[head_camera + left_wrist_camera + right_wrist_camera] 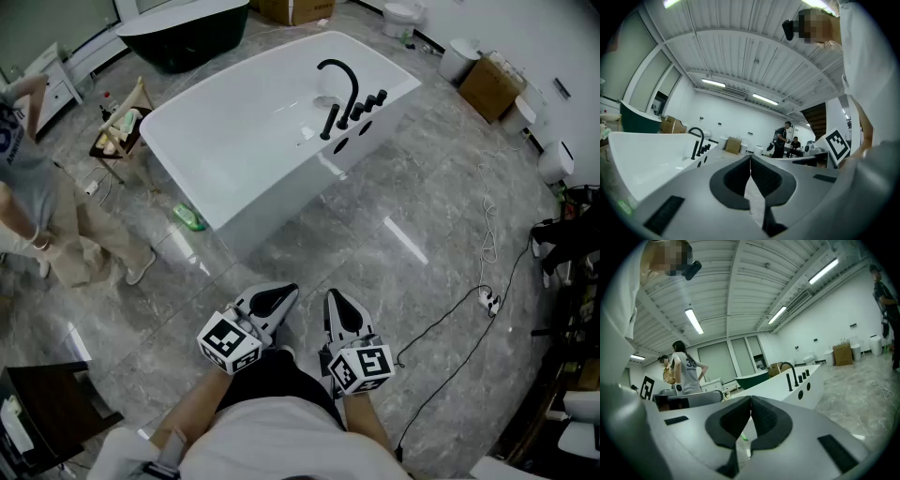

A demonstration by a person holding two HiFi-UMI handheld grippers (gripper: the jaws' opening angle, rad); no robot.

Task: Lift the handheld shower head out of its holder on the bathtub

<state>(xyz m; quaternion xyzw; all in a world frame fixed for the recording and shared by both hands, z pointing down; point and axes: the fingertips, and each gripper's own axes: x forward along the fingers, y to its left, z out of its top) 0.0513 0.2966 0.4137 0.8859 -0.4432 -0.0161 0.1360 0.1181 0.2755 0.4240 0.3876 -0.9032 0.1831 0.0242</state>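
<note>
The left gripper (750, 159) has its jaws pressed together at the tips, with nothing between them. To the left of the jaws lies a white bathtub (637, 159). On its far rim stands a black curved tap (697, 138), with a row of short black fittings (706, 149) just beside it, too small to tell apart. Just beyond the jaw tips sits a cardboard box (733, 145). Farther off, to the right, a person (780, 139) stands. A white shirt (869, 93) fills the far right.
</note>
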